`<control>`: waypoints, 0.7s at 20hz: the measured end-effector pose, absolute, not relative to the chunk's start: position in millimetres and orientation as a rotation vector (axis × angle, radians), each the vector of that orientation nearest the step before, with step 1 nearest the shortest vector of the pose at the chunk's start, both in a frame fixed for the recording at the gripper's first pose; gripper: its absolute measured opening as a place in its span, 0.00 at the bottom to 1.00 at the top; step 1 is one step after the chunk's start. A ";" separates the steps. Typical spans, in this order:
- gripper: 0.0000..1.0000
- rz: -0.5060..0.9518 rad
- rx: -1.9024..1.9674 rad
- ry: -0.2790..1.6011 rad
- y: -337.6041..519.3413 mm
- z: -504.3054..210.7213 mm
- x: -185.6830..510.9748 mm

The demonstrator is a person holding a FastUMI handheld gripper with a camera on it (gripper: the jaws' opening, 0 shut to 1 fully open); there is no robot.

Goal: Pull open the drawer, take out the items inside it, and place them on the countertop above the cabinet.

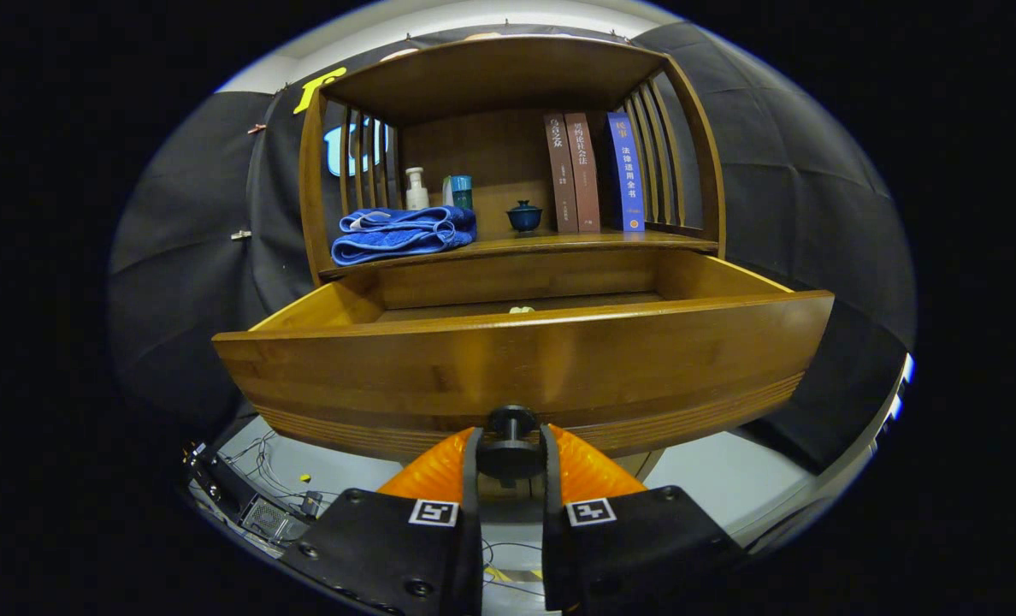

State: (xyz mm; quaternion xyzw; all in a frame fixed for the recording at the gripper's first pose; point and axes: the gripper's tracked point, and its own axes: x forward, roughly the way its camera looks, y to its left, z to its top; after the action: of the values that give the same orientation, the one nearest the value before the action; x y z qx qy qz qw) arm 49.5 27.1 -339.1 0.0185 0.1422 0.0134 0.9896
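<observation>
Gripping the knob (510, 438), gripper (510, 458) fingers clamped either side | drawer (525, 359) pulled well open | small pale item (521, 309) inside, barely visible | unloading to countertop (559, 244) not begun

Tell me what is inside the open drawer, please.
Over the drawer front, only a small pale item peeks out; the front hides the rest of the floor. The gripper fingers grip the knob.
</observation>
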 end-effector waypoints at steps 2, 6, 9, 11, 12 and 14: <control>0.31 0.026 0.034 0.280 27.3 -340.1 48.3; 0.37 0.039 0.041 0.276 27.7 -339.2 44.7; 0.61 0.028 0.076 0.188 25.2 -317.0 41.9; 0.87 0.024 0.080 0.159 19.5 -303.0 38.5; 1.00 0.025 0.071 0.167 16.4 -299.1 34.5; 1.00 0.028 0.052 0.180 12.2 -290.4 25.3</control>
State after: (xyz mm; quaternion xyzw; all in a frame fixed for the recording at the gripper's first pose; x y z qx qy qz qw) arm 25.3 12.2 -290.4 0.0258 0.0901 0.0138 0.9955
